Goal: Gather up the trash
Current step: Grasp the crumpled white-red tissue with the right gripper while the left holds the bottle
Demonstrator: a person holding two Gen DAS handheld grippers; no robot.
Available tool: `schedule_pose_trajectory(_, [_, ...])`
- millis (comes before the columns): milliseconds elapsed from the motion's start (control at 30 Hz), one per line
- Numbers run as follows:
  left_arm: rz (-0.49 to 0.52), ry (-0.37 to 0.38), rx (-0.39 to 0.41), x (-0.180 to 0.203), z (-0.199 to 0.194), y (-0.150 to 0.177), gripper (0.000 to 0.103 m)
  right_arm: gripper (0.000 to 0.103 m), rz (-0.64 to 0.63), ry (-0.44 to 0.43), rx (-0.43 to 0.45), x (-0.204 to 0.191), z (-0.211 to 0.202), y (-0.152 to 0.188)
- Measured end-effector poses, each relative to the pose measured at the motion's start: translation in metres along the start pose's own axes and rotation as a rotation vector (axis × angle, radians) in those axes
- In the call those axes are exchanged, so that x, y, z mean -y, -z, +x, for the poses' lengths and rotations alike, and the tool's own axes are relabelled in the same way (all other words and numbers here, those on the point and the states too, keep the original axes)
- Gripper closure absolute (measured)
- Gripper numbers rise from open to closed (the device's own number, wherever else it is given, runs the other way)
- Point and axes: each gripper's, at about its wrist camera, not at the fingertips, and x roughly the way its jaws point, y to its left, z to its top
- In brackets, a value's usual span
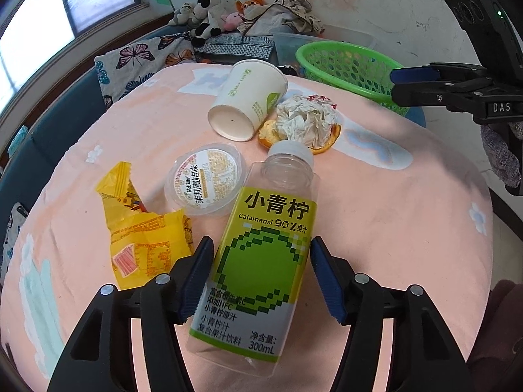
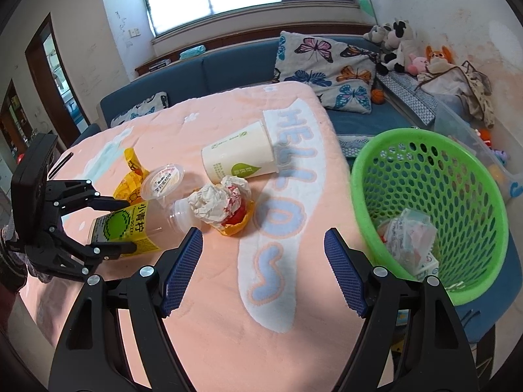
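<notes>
Clear plastic juice bottle with yellow-green label and white cap (image 1: 261, 254) lies on its side on the pink blanket-covered tabletop (image 1: 392, 245). Left hand-held gripper (image 1: 260, 274) straddles its labelled body, blue pads (image 1: 196, 277) at both flanks, touching or just off; can't confirm they press.

Close around the bottle:
- torn yellow snack wrapper (image 1: 143, 235) just beside the left pad
- clear round jelly cup with printed lid (image 1: 206, 179) near the bottle's shoulder
- crumpled white paper wad (image 1: 304, 121) on orange peel (image 1: 266, 135) right at the cap
- white paper cup (image 1: 248, 98) on its side, behind those

Green perforated plastic basket (image 2: 431, 215) sits at the tabletop's edge, some wrappers already in it.

Right hand-held gripper (image 2: 263, 272) hangs over bare blanket between bottle and basket, tilted down, jaws spread, nothing between them.
</notes>
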Motion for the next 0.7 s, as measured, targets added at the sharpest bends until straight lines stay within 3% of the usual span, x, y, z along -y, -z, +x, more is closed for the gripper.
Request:
schedule_pose_trajectory(433, [-0.082,-0.035,0.04,0.01,-0.001,0.006,0.048,0.026,-0.059,-0.057,-0.04,-0.021,0.041,-0.014])
schedule_pose_trajectory(700, [-0.137,-0.041,0.022,0.01,-0.009,0.016,0.049,0.026,-0.103,-0.064,-0.069,-0.026,0.067,-0.021])
